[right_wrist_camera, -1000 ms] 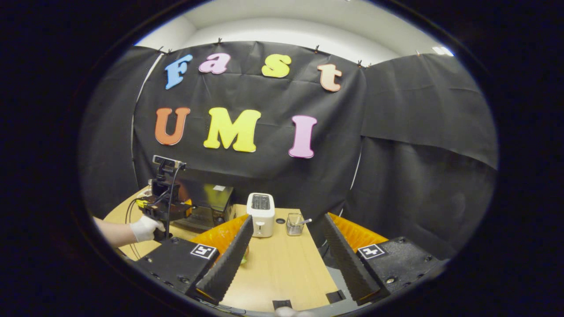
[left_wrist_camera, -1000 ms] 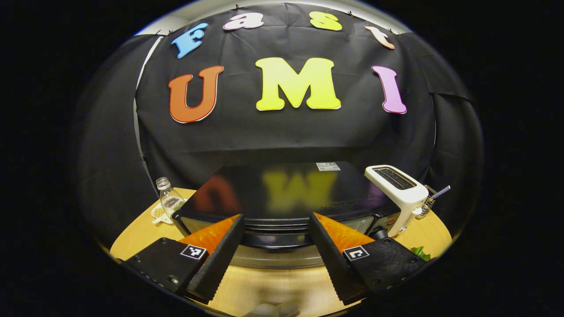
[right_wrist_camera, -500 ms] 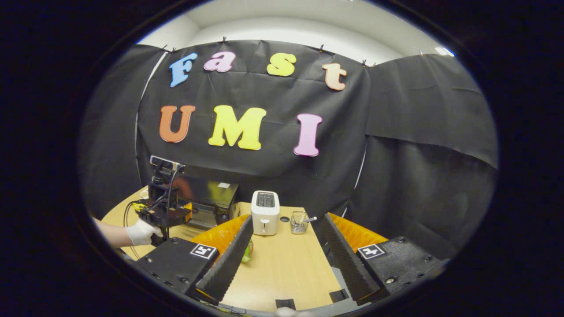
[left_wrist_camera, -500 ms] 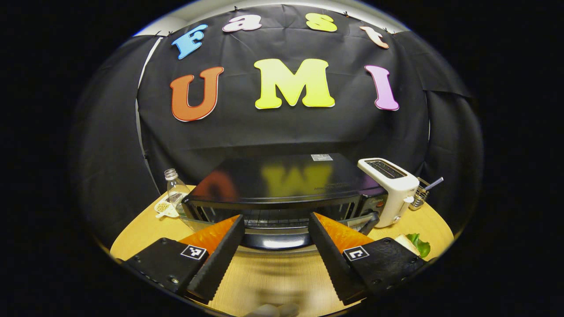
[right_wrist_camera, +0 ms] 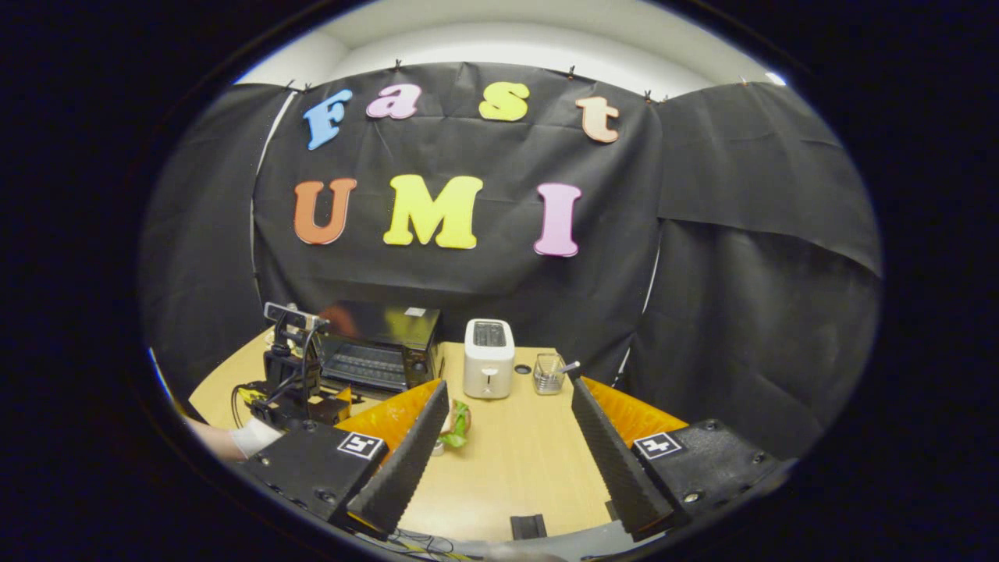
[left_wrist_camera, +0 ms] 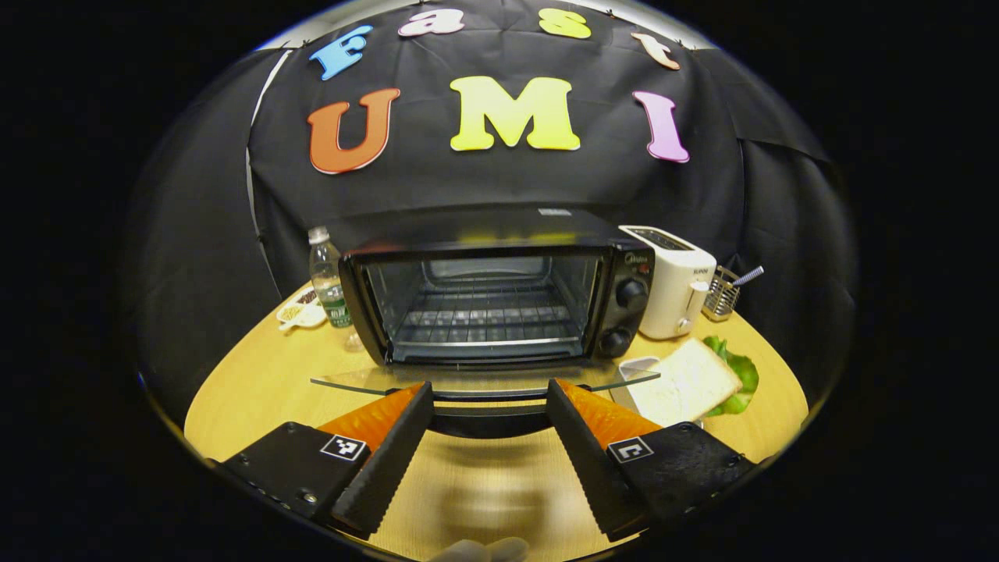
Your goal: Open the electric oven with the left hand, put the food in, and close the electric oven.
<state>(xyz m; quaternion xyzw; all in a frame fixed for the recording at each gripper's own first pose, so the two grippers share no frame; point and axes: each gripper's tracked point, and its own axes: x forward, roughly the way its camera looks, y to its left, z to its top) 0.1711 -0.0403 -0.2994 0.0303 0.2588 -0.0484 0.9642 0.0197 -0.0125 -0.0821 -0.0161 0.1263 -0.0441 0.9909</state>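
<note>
The black electric oven (left_wrist_camera: 499,289) stands at the back of the round wooden table (left_wrist_camera: 257,382), its glass door (left_wrist_camera: 484,381) folded down flat and its wire rack bare. My left gripper (left_wrist_camera: 488,388) is open, low in front of the oven, with the door's dark handle (left_wrist_camera: 488,420) lying between its fingers. A slice of bread on lettuce (left_wrist_camera: 691,381) rests right of the door. In the right gripper view the oven (right_wrist_camera: 382,343) sits far left, the left gripper (right_wrist_camera: 300,394) is held by a gloved hand (right_wrist_camera: 251,435), and the food (right_wrist_camera: 456,421) peeks past my open, empty right gripper (right_wrist_camera: 509,386).
A white toaster (left_wrist_camera: 670,281) and a wire holder (left_wrist_camera: 722,293) stand right of the oven. A plastic bottle (left_wrist_camera: 326,275) and a small dish (left_wrist_camera: 300,314) sit to its left. The right gripper view shows the toaster (right_wrist_camera: 488,357) and bare tabletop (right_wrist_camera: 515,460) ahead.
The oven door has swung from nearly shut down to flat open as my left gripper dropped and drew back with the handle. The right gripper has barely shifted.
</note>
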